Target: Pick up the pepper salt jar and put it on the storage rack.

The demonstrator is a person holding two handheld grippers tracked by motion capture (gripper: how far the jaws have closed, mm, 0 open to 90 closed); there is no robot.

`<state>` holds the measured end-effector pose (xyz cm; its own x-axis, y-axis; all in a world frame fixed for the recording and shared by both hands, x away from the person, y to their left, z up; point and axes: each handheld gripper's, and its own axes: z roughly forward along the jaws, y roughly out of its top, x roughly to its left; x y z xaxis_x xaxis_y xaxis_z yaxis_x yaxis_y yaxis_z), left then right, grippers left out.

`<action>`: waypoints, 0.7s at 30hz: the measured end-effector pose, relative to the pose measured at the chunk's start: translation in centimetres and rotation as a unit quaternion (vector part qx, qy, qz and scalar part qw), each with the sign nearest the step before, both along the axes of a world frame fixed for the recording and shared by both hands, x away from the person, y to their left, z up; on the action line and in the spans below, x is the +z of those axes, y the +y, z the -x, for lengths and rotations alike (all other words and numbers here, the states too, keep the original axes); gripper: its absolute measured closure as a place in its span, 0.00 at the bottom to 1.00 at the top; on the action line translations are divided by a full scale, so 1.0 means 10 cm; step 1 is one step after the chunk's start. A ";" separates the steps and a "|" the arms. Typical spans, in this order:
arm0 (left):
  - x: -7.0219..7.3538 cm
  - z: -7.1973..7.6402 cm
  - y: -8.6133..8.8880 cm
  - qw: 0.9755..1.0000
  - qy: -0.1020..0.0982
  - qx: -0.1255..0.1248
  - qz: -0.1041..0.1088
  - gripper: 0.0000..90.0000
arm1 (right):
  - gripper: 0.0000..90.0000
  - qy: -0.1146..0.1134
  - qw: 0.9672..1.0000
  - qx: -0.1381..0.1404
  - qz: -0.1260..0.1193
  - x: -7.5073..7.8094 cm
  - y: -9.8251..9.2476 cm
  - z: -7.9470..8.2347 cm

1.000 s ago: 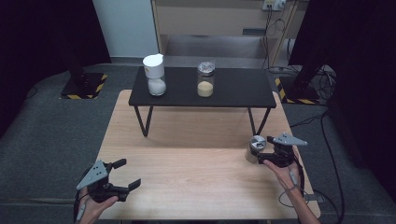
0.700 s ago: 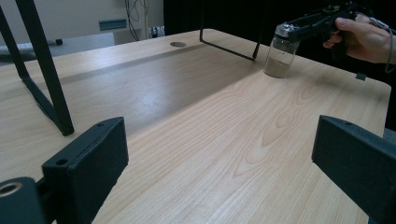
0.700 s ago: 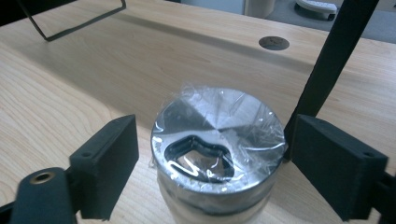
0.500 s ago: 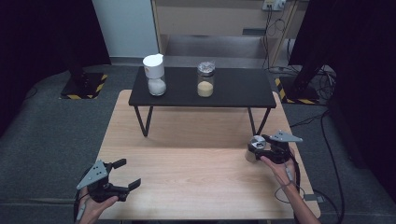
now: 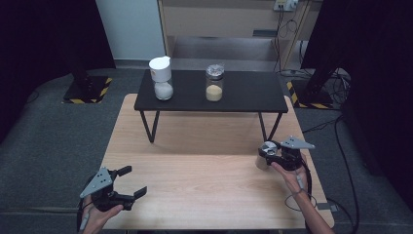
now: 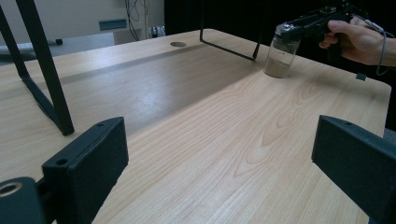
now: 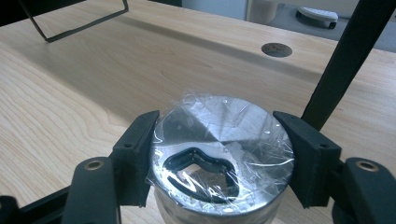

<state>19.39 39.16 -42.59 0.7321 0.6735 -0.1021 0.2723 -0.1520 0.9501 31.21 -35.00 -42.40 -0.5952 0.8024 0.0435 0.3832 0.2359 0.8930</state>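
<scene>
Right gripper view, right tongs point(image 7: 219, 158) just closed onto jar lid point(image 7: 223, 147), left tongs point(image 5: 127, 183) apart over table point(image 5: 195, 180)

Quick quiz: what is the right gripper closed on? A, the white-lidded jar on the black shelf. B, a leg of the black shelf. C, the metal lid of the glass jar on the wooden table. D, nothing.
C: the right gripper's fingers press both sides of the foil-wrapped metal lid of the glass jar.
</scene>
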 end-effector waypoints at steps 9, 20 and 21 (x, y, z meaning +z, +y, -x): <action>0.00 0.00 0.00 1.000 0.000 0.000 0.001 0.03 | 0.40 -0.003 1.000 0.011 0.010 0.03 0.00 -0.02; 0.00 0.00 0.00 1.000 0.000 0.000 0.001 0.03 | 0.40 -0.005 1.000 0.028 0.005 0.13 -0.04 -0.03; 0.00 0.00 0.00 1.000 0.000 0.000 0.001 0.03 | 0.40 -0.005 1.000 0.031 0.004 0.14 -0.04 -0.04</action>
<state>19.38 39.20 -42.59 0.7316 0.6739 -0.1026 0.2717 -0.1503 0.9506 31.56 -35.44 -40.95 -0.6436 0.7647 0.0307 0.3583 0.2656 0.8950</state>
